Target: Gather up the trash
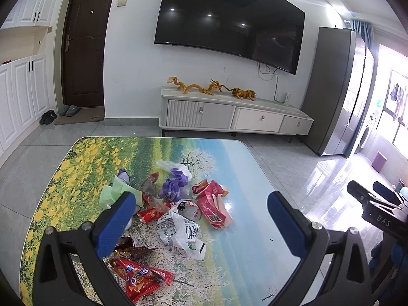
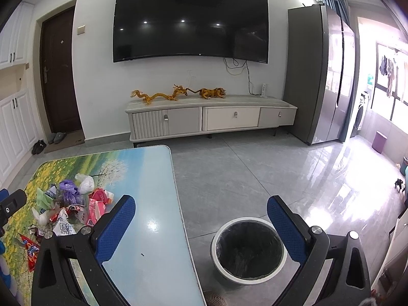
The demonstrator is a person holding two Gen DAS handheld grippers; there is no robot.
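**A:** Looking at the trash pile [image 1: 176, 204], it all sits on the table [image 1: 242, 158], toward the table's flower-printed end. Wrappers, a white plastic bag [image 1: 182, 232], a red pouch [image 1: 213, 207], some purple plastic [image 1: 173, 185]. Nothing's been picked up yet, as far as the frames show.

**B:** Which hand goes first, you think?

**A:** Left gripper [image 1: 201, 221] for sure. It hovers right above the pile with fingers spread wide and empty, and the pile lies straight ahead between them. The right gripper [image 2: 201, 224] is also spread and holding nothing, but it hangs over the table's edge, with the pile well off to its left.

**B:** And the bin?

**A:** Trash can [image 2: 248, 250] stands on the floor just beside the table's blue end, practically under the right gripper. The red pouch's long axis runs roughly along the left gripper's line of sight, so closing across it looks easy.
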